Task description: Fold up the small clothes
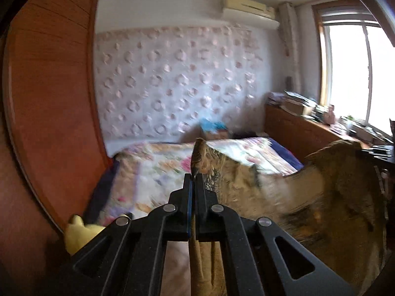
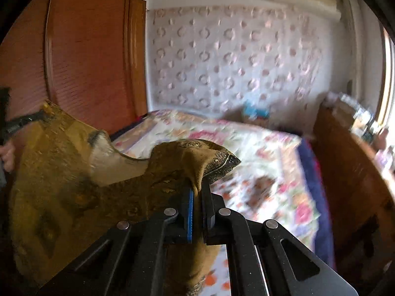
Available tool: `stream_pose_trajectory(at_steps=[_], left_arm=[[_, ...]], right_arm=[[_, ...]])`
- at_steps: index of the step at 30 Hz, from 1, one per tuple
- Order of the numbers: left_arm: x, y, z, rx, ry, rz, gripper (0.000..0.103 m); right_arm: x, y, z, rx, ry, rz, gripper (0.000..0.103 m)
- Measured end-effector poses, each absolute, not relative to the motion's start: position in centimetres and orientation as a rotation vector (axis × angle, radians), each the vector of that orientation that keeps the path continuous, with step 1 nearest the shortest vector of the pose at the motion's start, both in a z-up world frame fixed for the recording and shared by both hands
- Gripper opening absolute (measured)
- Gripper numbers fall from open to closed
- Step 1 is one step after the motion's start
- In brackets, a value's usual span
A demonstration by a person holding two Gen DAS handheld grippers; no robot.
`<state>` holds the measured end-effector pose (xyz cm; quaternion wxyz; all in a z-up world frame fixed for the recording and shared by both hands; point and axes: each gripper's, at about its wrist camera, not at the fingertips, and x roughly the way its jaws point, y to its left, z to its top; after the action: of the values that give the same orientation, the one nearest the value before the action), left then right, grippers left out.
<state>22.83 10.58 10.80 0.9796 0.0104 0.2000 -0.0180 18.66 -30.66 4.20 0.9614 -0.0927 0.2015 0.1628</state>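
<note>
**Above the bed, a brown garment spread between two pairs of tongs**

Over the floral bed (image 1: 158,170), as the left wrist camera has it, the left tongs (image 1: 194,172) are clamped on an upper corner of the brown patterned garment (image 1: 308,197); a strip of cloth runs down between the jaws and hangs below them. From that pinch the top edge dips and rises again toward the far corner at the right, where dark hardware, probably the other tool, shows only at the frame's edge. The garment is off the bedspread, hanging in the air. A yellow soft toy (image 1: 81,231) lies low at the left, beside the wooden wardrobe (image 1: 49,98). The whole view is smeared by motion.

From the right wrist camera, the right tongs (image 2: 197,187) are closed on the other upper corner, with a dark printed border bunched and flopping over the jaw tips. The cloth stretches away left to the left tongs, seen far off at the frame edge holding the opposite corner. The bedspread lies below and ahead, well apart from the fabric.

By my judgement this is the spreading step: the garment is held up by two corners so that it hangs open, and no fold is made yet. The next move calls for lowering it flat onto the bed with both grips kept tight and the top edge taut, so the bunched corner smooths out before anything is folded over.
</note>
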Motion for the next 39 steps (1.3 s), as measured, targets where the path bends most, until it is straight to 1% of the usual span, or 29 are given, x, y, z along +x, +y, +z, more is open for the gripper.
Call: stream_pose_trajectory(at_steps=[3,9,16,20,26,28,31,39], left_arm=[[23.9,11.0,9.7,0.024,0.436,-0.025,0.002],[22.2,10.8,5.8,0.042,0.501,-0.052,0.002],[16.5,10.1,4.1,0.046,0.5,-0.091,0.002],[12.6,10.7,2.7,0.038,0.495,-0.085,0.002],[6.8,11.6,-1.4,-0.02,0.533,-0.078,0.002],[5.4,11.4,-3.0,-0.025,0.579,-0.064,0.002],[2.6,11.1,-4.3,-0.031,0.579,-0.06,0.002],[-1.6,11.2,-4.2,-0.075,0.586,-0.083,0.002]], right_arm=[[21.0,-30.7,4.0,-0.2,0.466,0.265,0.005],[21.1,-29.2,-0.1,-0.208,0.557,0.248,0.005],[15.5,-29.2,-2.0,-0.176,0.533,0.334,0.005],[12.3,-33.4,-3.1,-0.134,0.52,0.37,0.005],[7.4,-38.1,-6.4,-0.089,0.544,0.396,0.005],[5.8,-38.9,-7.5,-0.08,0.568,0.414,0.005],[4.2,-39.6,-8.4,-0.104,0.6,0.426,0.005],[1.7,-41.8,-6.8,-0.058,0.614,0.434,0.005]])
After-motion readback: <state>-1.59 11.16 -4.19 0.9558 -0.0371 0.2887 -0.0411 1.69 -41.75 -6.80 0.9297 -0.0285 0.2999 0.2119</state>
